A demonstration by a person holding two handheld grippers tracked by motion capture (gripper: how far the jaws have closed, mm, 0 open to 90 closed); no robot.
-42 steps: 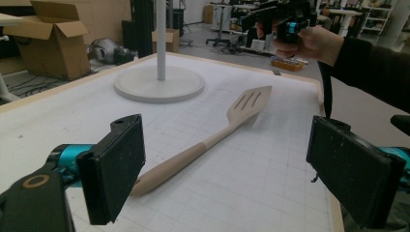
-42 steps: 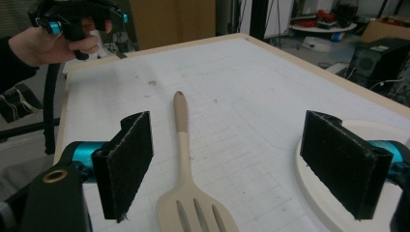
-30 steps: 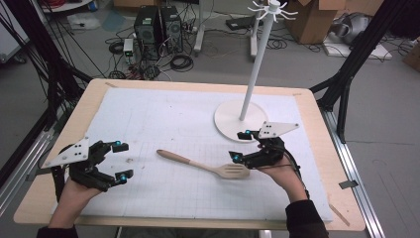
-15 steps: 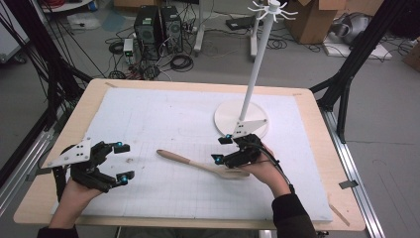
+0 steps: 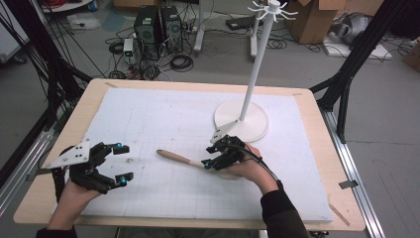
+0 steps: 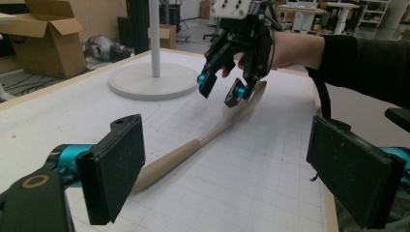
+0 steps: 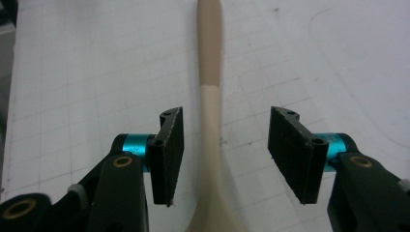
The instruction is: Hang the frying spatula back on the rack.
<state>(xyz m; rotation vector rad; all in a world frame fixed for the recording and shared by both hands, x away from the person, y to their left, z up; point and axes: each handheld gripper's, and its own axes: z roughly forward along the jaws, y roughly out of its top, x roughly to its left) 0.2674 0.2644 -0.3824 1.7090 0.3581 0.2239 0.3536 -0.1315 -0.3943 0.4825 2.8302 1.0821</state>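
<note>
Wooden spoon (image 7: pixel 211 121) flat on mat | right tool (image 7: pixel 226 145) released, straddling handle | left tool (image 5: pixel 120 162) released

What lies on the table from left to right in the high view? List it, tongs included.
Left tongs → wooden spoon, handle end first → right tongs, open over the spoon's neck → white stand, its base farthest right.

Lab or workshop. Black frame struts (image 5: pixel 39 74), computer towers (image 5: pixel 158 25) and loose cables (image 5: pixel 181 62) on floor. Cardboard boxes (image 5: pixel 317 20) behind table.
</note>
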